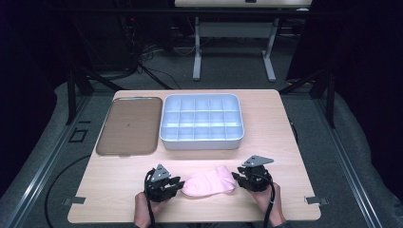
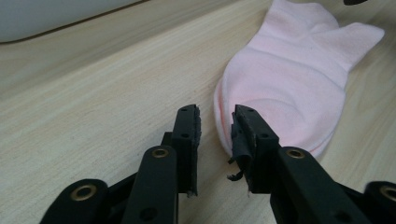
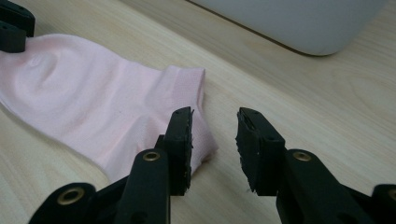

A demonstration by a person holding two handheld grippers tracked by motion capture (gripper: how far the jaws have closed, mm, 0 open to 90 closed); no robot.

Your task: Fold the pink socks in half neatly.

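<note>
While both hands sit at the near edge of the worktop point(image 1: 119, 190), a pale pink sock point(image 1: 209, 184) lies flat between the two grippers, soft knit, rounded toe toward the left gripper point(image 1: 176, 183) and ribbed cuff toward the right gripper point(image 1: 236, 177). Worktop is light wood-grain laminate, rectangular with rounded corners. Left gripper view: jaws black plastic with brass-coloured rivets and worn, frayed rubber pads, parted with a narrow gap, nothing between them; the sock's point(image 2: 289, 79) curved toe edge lies just past the tips, the right-hand jaw overlapping it in view, contact unclear. Left gripper point(image 2: 217, 116) reads as released. Right gripper view: the right gripper point(image 3: 214, 119) has its jaws spread wider, empty, bare wood showing in the gap; the sock's point(image 3: 93, 107) cuff corner sits beside and under the left-hand jaw, fine ribbing visible on the cuff band. Also released. Farther back on the worktop, a white plastic organizer tray point(image 1: 202, 140) with a grid of small square compartments, all looking empty, rounded corners. Just beside it on the left, a flat brown rectangular tray point(image 1: 128, 126) with a raised rim and dull matte surface. Each gripper carries a grey three-cornered plate on top; a black cable trails from each.
</note>
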